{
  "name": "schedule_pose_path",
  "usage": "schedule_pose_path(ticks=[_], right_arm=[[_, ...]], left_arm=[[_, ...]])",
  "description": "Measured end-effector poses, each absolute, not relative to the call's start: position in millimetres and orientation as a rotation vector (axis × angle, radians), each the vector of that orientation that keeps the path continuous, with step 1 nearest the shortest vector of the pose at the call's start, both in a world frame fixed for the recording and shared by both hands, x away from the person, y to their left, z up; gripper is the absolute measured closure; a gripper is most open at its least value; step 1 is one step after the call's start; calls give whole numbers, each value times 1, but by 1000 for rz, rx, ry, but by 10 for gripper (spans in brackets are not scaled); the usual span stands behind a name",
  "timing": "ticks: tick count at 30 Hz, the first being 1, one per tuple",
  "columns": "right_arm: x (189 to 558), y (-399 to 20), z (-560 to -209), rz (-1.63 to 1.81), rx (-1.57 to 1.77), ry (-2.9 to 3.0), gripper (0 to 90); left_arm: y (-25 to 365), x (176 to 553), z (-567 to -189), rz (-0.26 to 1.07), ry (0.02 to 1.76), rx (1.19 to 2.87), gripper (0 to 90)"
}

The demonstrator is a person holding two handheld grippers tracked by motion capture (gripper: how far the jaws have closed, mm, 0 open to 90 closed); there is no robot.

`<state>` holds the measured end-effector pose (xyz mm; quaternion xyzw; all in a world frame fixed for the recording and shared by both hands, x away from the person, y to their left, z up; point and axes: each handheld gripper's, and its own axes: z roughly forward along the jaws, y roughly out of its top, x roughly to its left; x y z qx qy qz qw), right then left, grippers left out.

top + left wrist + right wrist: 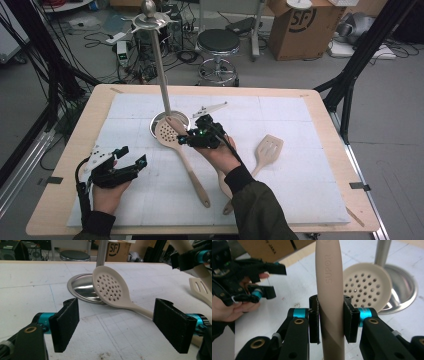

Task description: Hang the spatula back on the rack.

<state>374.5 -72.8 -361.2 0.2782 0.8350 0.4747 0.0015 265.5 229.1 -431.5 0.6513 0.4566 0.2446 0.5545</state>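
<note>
Right tool clamped on a utensil handle; left tool open and empty

Near left, the left tool (131, 159) rests on the desk (75, 150), jaws wide apart with nothing between them. At centre, the right tool (331, 321) grips the beige handle (329, 285) of a utensil marked SUPOR, pads pressing both sides, handle upright in its own view. Just beyond lies the perforated spoon (168, 134), its bowl leaning on the rim of the steel stand base (156, 121). A slotted spatula (269, 148) lies right of centre. Far off, a stool (218, 42) and a cardboard box (300, 27).
</note>
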Motion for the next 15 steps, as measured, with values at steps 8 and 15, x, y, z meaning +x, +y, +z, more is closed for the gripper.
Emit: schedule_pose_path(ticks=[8,15], right_arm=[[370,-95,-341,1594,874,2514,715],[369,-110,-328,1631,889,2457,715]], left_arm=[[229,265,-432,578,1078,1539,219],[227,265,-432,579,1074,1549,219]])
